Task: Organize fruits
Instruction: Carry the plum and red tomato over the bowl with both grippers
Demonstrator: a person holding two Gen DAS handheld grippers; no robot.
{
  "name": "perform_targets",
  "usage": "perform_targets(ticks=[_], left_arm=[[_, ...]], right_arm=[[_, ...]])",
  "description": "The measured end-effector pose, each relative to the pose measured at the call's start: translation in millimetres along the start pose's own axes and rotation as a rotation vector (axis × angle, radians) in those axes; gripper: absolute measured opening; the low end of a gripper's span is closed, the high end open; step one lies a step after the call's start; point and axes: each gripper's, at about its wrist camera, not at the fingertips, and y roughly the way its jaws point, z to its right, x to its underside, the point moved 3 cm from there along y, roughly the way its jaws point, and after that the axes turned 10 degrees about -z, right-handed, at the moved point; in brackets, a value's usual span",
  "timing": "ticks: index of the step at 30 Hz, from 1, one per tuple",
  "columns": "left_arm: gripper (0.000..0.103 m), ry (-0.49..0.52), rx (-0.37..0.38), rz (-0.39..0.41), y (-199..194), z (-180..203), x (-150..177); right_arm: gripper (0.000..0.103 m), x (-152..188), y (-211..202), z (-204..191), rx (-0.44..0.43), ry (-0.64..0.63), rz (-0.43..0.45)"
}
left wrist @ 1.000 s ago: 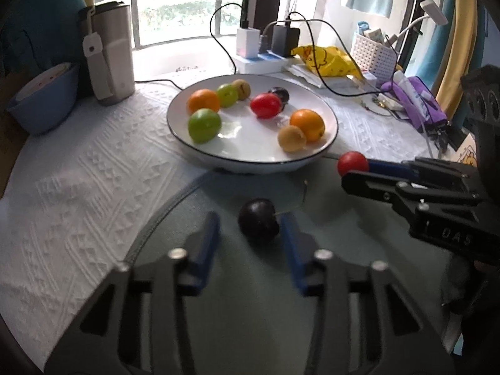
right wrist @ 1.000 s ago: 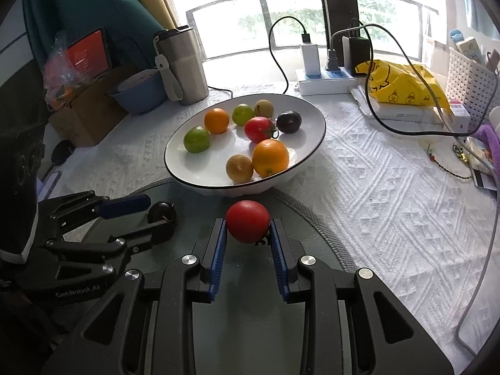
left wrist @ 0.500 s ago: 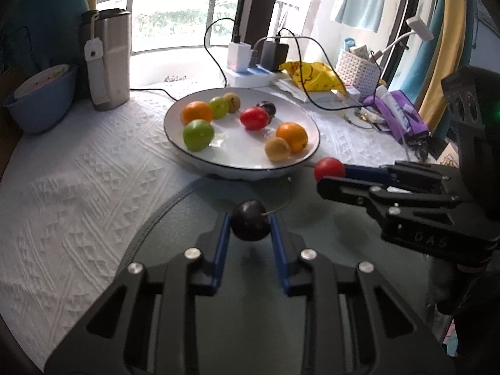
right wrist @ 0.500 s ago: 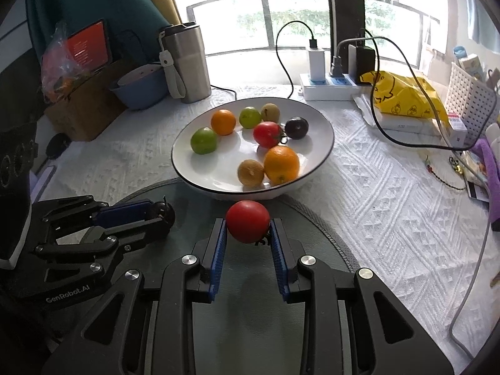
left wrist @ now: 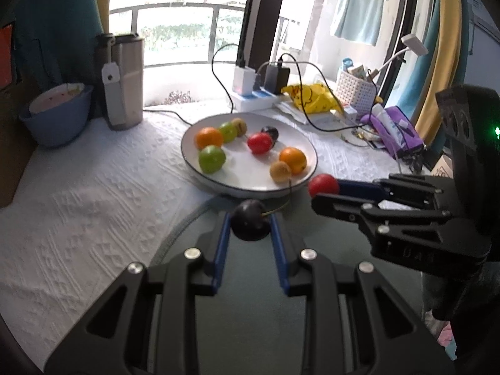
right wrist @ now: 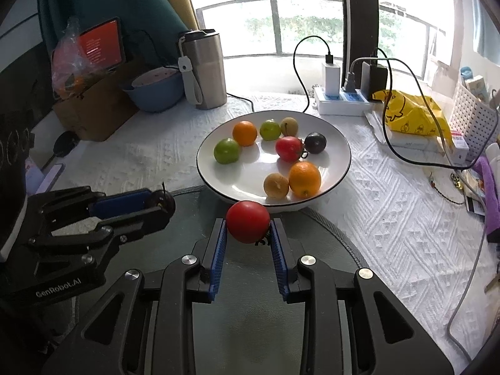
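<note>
My left gripper (left wrist: 250,222) is shut on a dark plum (left wrist: 251,223) with a thin stem, held just above the grey round mat (left wrist: 250,312). My right gripper (right wrist: 248,228) is shut on a red tomato (right wrist: 247,221) near the front rim of the white plate (right wrist: 343,168). The plate holds several fruits: two oranges, two green ones, a red tomato (right wrist: 289,148), a dark plum (right wrist: 315,142) and two brownish-yellow ones. In the left wrist view the right gripper (left wrist: 325,190) comes in from the right with the tomato (left wrist: 323,185).
A steel tumbler (right wrist: 204,68) and a blue bowl (right wrist: 156,90) stand behind the plate at the left. A power strip (right wrist: 340,101) with trailing cables, a yellow bag (right wrist: 406,112) and a white basket (right wrist: 472,118) crowd the back right. A white textured cloth covers the table.
My left gripper's jaws closed on the dark plum and lifted it off the mat. Both grippers rose a little, and the right one kept its hold on the tomato.
</note>
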Motion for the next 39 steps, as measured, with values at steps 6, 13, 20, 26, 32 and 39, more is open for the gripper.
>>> perform_targets(ticks=[6,13,20,26,32,39], left_arm=[[0.028,0.016,-0.011,0.027,-6.8,2.9,-11.2],[0.028,0.034,-0.019,0.048,-11.6,6.6,-24.1],[0.028,0.047,-0.023,0.058,-4.8,8.0,-41.0],[0.028,0.073,-0.026,0.037,10.9,5.5,-53.7],[0.028,0.031,0.013,0.006,30.9,-8.7,-61.7],[0.028,-0.004,0.037,-0.039,53.8,-19.5,-63.9]], right_arm=[[0.03,-1.8,-6.7,2.1,0.005,0.0,0.017],[0.03,-7.0,-14.0,9.0,0.012,0.001,0.038],[0.03,-19.5,-18.4,23.4,0.027,0.006,0.057],[0.03,-31.1,-12.5,34.6,0.033,0.014,0.065],[0.03,-44.6,0.4,43.5,0.033,0.023,0.063],[0.03,-58.4,22.4,51.7,0.018,0.029,0.049]])
